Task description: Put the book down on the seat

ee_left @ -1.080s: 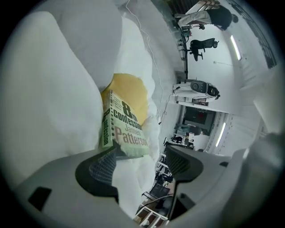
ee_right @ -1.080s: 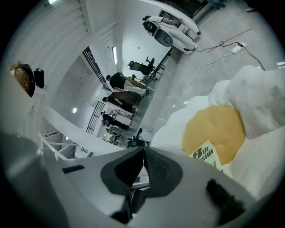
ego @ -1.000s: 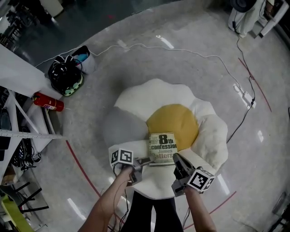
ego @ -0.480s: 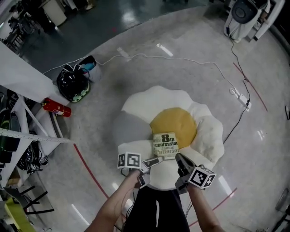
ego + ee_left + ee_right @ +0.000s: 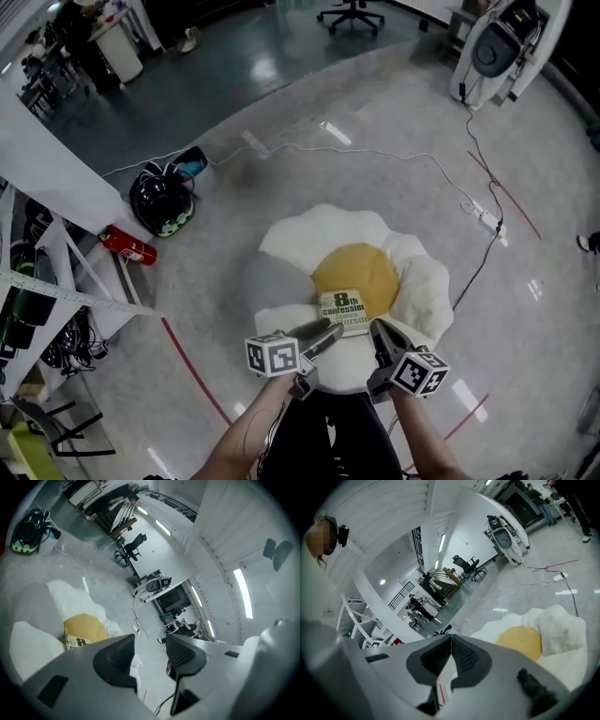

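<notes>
paper, likely light and bendy: found the book [image 5: 344,312] flat on the soft seat [image 5: 309,230], best pinched by an edge. held left claw [image 5: 323,336] parted, empty; right claw [image 5: 380,336] closed on nothing.

In the left gripper view the book [image 5: 76,642] sits mostly behind the left gripper [image 5: 150,638], only a cover corner shows and its print is too small to read. In the right gripper view the right gripper [image 5: 451,639] body covers the near part of the seat [image 5: 291,234]; in the head view that near edge is hidden under both grippers and the person's body [image 5: 323,441]. The chair [image 5: 352,14] is cut by the far edge, a shoe [image 5: 589,243] by the right edge, and the far people [image 5: 417,604] are too small to make out.
</notes>
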`<state>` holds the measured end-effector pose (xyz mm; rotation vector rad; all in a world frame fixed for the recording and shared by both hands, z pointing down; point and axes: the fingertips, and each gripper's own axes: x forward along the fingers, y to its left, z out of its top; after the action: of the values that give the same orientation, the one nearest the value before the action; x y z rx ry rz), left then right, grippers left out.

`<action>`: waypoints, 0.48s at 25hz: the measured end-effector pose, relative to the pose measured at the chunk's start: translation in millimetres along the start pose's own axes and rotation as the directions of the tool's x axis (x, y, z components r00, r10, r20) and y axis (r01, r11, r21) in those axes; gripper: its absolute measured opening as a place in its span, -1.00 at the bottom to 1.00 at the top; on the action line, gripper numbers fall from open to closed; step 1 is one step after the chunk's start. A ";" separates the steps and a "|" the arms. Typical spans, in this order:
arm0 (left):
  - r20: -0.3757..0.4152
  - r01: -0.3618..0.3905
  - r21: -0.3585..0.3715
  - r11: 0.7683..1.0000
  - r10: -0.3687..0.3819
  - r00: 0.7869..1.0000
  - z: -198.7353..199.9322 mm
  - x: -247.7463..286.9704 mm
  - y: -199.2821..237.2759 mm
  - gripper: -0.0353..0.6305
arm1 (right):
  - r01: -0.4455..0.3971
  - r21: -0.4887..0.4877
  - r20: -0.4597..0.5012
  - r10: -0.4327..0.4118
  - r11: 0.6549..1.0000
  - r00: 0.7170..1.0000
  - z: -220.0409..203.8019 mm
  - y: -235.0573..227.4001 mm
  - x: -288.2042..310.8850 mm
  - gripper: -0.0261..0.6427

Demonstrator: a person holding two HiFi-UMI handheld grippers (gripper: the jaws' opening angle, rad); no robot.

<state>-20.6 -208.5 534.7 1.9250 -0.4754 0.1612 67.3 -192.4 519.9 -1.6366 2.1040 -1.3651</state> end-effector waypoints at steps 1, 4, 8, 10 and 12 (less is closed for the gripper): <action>0.029 -0.007 0.031 0.999 0.006 1.000 4.9 -3.9 -9.3 -0.29 | -0.001 -0.004 0.015 0.001 1.000 1.000 4.2 4.9 -6.2 -0.89; 0.108 -0.052 0.137 0.989 0.037 0.993 21.2 -17.5 -30.2 -0.53 | -0.003 -0.052 0.052 0.006 0.999 0.999 17.1 23.3 -18.2 -0.89; 0.174 -0.103 0.256 0.961 0.059 0.983 32.9 -33.8 -55.1 -0.76 | -0.016 -0.120 0.114 0.030 0.993 0.993 34.3 50.5 -28.7 -0.89; 0.186 -0.105 0.297 0.949 0.051 0.981 35.7 -40.1 -70.8 -0.82 | -0.037 -0.143 0.150 0.058 0.989 0.987 43.4 66.0 -33.1 -0.89; 0.194 -0.096 0.323 0.942 0.033 0.980 37.2 -44.4 -89.8 -0.84 | -0.054 -0.175 0.174 0.085 0.983 0.981 51.4 80.7 -40.8 -0.89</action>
<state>-29.2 -201.9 428.4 2.2677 -0.6718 0.1085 58.0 -187.8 416.4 -1.6602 2.1975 -0.9989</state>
